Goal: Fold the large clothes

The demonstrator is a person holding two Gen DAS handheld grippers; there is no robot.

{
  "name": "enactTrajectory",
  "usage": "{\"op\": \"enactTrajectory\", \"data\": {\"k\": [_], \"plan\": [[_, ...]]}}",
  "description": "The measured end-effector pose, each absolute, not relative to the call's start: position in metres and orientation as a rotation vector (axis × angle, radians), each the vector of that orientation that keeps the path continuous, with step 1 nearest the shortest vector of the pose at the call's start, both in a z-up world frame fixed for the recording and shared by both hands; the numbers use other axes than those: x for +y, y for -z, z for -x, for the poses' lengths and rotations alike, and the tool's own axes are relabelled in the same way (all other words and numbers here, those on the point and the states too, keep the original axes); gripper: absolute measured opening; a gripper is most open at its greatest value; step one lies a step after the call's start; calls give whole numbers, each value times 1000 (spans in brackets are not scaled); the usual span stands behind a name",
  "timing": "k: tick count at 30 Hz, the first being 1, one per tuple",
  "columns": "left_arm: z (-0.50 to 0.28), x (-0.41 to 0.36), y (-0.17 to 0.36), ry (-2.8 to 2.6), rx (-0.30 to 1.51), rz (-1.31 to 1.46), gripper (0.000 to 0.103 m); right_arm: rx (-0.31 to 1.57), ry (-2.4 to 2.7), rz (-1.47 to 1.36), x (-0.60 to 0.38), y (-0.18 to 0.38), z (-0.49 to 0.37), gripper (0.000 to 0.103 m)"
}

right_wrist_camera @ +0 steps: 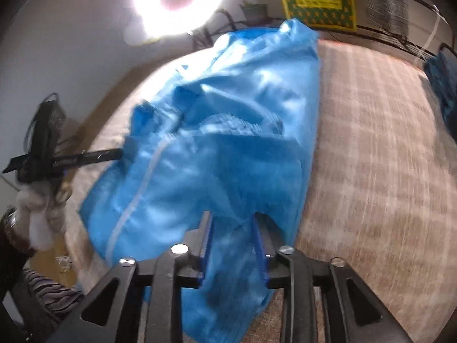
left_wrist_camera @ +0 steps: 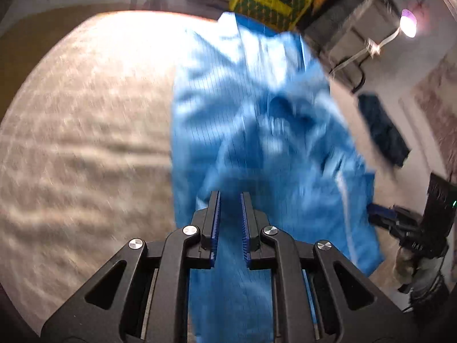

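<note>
One blue garment (left_wrist_camera: 257, 120) is lying stretched across a bed covered in a beige checked blanket (left_wrist_camera: 85, 131), its long axis running away from the person toward the far edge, where a yellow-and-green crate (left_wrist_camera: 268, 0) is standing. The cloth is bunching into rumpled folds around its middle, and a pale zip line is running lengthwise down it. The near end is sitting right under both grippers. The left gripper (left_wrist_camera: 230, 200) is hanging over this end with its blue pads a narrow gap apart; cloth is showing through the gap, but the pads are not pressing on it. The right gripper (right_wrist_camera: 232, 223) is standing with its jaws wider apart, cloth bulging up between them and not clamped. From the right wrist, the left gripper is showing at the garment's left edge, carried by a gloved hand (right_wrist_camera: 37, 217). A second, dark cloth (left_wrist_camera: 382, 131) is lying well apart, off to the right.
</note>
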State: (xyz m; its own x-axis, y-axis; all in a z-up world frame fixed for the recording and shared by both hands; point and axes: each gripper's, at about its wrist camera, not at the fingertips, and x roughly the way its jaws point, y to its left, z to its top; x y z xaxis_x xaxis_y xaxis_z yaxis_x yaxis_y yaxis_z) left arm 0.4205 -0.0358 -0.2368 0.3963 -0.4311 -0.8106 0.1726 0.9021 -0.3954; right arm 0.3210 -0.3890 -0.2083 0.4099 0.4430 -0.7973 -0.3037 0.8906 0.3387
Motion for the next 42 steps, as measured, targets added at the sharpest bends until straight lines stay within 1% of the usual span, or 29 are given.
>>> {"op": "enactTrajectory", "data": {"k": [4, 5, 6, 7, 8, 9, 10, 15, 16, 17, 18, 21, 25, 30, 32, 36, 42], "plan": [[-457, -16, 222, 367, 1060, 243, 12, 980, -495, -165, -402, 183, -336, 34], [-469, -14, 219, 358, 1053, 231, 14, 966, -491, -167, -408, 178, -344, 34], [-482, -12, 216, 354, 1043, 218, 23, 957, -486, -170, -413, 174, -353, 35], [-493, -13, 214, 362, 1034, 209, 29, 953, -484, -171, -416, 172, -360, 39], [-508, -17, 213, 383, 1030, 201, 46, 946, -479, -168, -420, 170, -369, 43], [-519, -20, 213, 395, 1031, 199, 53, 938, -475, -159, -424, 168, -381, 53], [-534, -23, 214, 396, 1027, 207, 53, 933, -472, -154, -426, 167, -391, 61], [-601, -32, 223, 389, 1019, 248, 54, 940, -428, -254, -452, 178, -457, 63], [-610, -35, 225, 392, 1018, 247, 55, 937, -423, -276, -456, 180, -467, 66], [-622, -38, 228, 402, 1024, 245, 59, 929, -422, -307, -462, 183, -480, 67], [-636, -43, 232, 407, 1030, 236, 60, 921, -425, -325, -464, 185, -493, 68], [-666, -53, 244, 412, 1040, 206, 61, 917, -434, -340, -468, 194, -522, 70], [-703, -52, 265, 436, 1093, 290, 61, 927, -433, -320, -467, 207, -567, 70], [-728, -61, 260, 491, 1067, 290, 61, 913, -431, -334, -466, 214, -614, 70], [-740, -68, 260, 547, 1084, 313, 61, 906, -433, -337, -464, 214, -628, 70], [-759, -85, 268, 581, 1118, 253, 61, 916, -464, -327, -454, 217, -663, 70], [-788, -94, 283, 650, 1125, 342, 60, 969, -530, -347, -439, 236, -702, 70]]}}
